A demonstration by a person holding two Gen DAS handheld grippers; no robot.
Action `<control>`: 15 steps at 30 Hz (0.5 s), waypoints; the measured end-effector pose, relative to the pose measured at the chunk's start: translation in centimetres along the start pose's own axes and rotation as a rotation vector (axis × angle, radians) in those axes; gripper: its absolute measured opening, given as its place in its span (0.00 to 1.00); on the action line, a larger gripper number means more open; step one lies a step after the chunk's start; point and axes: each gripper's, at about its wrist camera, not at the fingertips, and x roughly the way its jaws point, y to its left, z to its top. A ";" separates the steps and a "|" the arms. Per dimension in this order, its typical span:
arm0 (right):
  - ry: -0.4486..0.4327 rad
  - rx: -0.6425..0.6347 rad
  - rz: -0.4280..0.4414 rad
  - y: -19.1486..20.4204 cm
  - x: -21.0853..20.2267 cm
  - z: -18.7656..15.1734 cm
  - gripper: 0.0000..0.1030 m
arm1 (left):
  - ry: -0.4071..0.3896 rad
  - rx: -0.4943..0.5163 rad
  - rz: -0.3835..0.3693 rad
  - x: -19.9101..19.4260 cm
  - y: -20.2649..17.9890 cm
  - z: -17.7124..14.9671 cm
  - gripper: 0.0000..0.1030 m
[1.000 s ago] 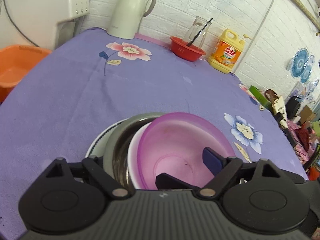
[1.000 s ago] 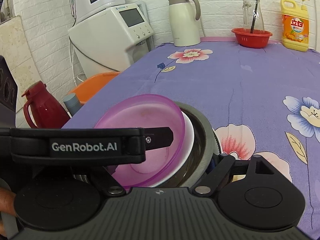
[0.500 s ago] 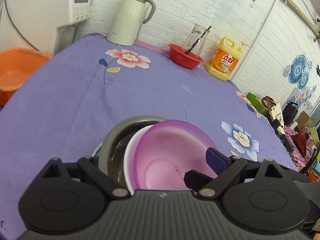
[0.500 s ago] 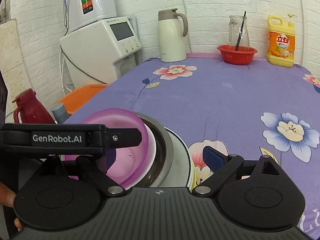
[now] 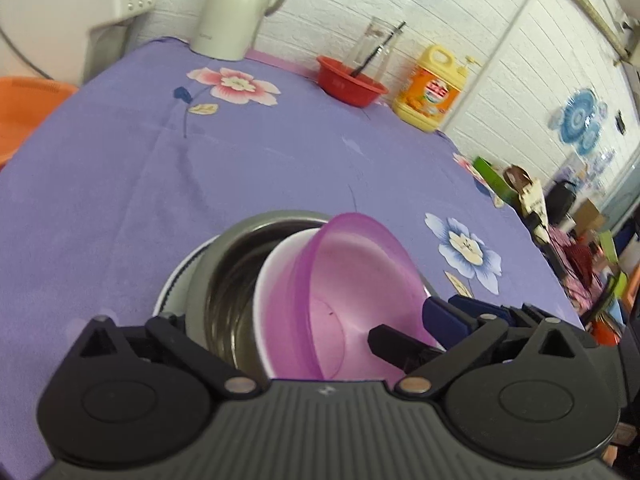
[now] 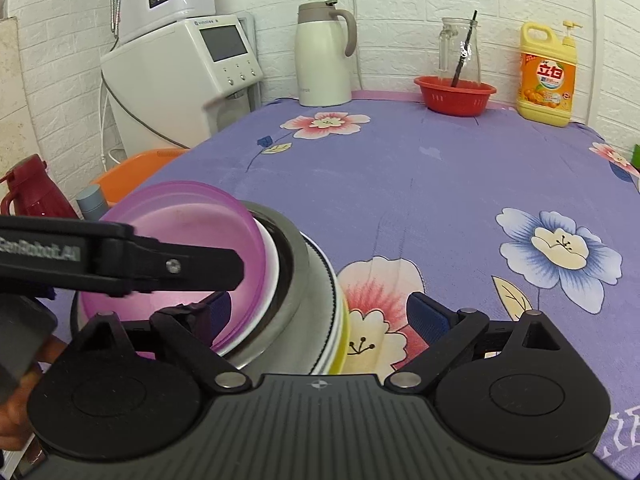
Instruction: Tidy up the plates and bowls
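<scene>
- The pink bowl (image 5: pixel 352 288) sits just in front of my left tongs (image 5: pixel 416 332). A second ago it lay flatter. Now it tips up higher on its side.
- It leans inside the white bowl (image 5: pixel 276 268), which sits in the steel bowl (image 5: pixel 236 264), on the stacked plates (image 6: pixel 334 320).
- My left tongs pinch the pink bowl's near rim, I think, one finger inside.
- My right tongs (image 6: pixel 320 312) are open and hold nothing. The stack is between their fingers now, closer than before.
- I think the pink bowl is being lifted out or set straight.
- Far ahead on the counter (image 6: pixel 420 184) stand a red basket (image 6: pixel 454 94), a white jug (image 6: pixel 324 56) and a yellow bottle (image 6: pixel 546 76). Nothing blocks my way.
</scene>
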 end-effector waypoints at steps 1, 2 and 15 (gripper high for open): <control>0.001 0.000 -0.005 -0.1 0.0 0.0 1.00 | 0.004 -0.001 0.001 0.0 0.2 0.2 0.99; 0.002 0.002 -0.007 -0.1 0.1 0.0 1.00 | 0.003 0.013 0.009 -0.2 0.2 0.3 0.99; -0.048 0.058 0.037 -0.9 -1.3 0.8 1.00 | -0.174 0.001 0.051 -5.4 1.3 1.5 0.99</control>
